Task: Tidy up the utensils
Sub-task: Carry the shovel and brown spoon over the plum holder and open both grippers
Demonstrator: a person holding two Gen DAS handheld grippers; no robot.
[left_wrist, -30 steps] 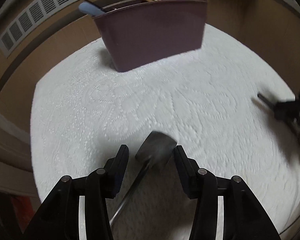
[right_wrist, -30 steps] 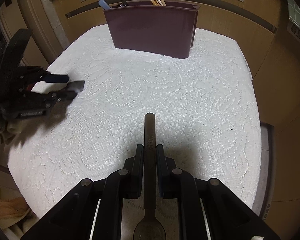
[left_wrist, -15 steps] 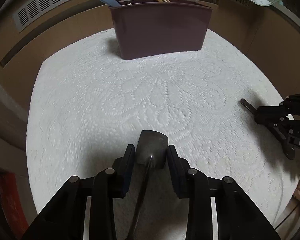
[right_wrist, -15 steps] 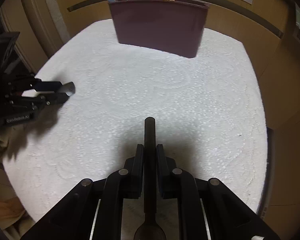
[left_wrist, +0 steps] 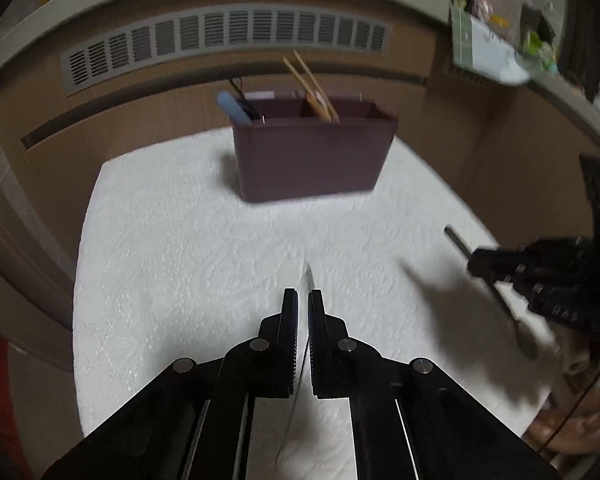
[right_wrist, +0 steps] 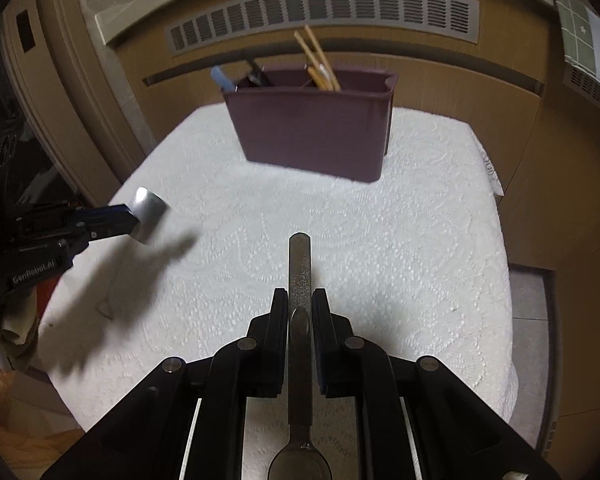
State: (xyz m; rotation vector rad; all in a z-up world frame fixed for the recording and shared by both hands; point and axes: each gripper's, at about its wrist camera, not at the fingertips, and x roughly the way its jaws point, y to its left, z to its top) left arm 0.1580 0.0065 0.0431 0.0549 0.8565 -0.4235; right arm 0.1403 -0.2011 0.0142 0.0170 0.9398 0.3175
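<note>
A maroon utensil holder (left_wrist: 314,156) stands at the far side of the white lace-covered table (left_wrist: 179,240); it also shows in the right wrist view (right_wrist: 312,132). It holds wooden chopsticks (left_wrist: 310,86), a blue-handled utensil (left_wrist: 229,106) and a dark one. My left gripper (left_wrist: 303,296) is shut on a flat metal utensil (left_wrist: 308,280), seen edge-on; its wide metal end (right_wrist: 147,214) shows in the right wrist view. My right gripper (right_wrist: 300,300) is shut on a metal spoon (right_wrist: 300,264), handle forward, bowl toward the camera. Both are held above the table.
A wooden wall panel with a vent grille (right_wrist: 324,12) stands behind the table. A shelf with small items (left_wrist: 496,52) is at the upper right. The table's right edge drops to the floor (right_wrist: 532,300).
Both grippers have risen and tilted up toward the holder. The left gripper closed tighter and rolled, so its utensil now shows edge-on.
</note>
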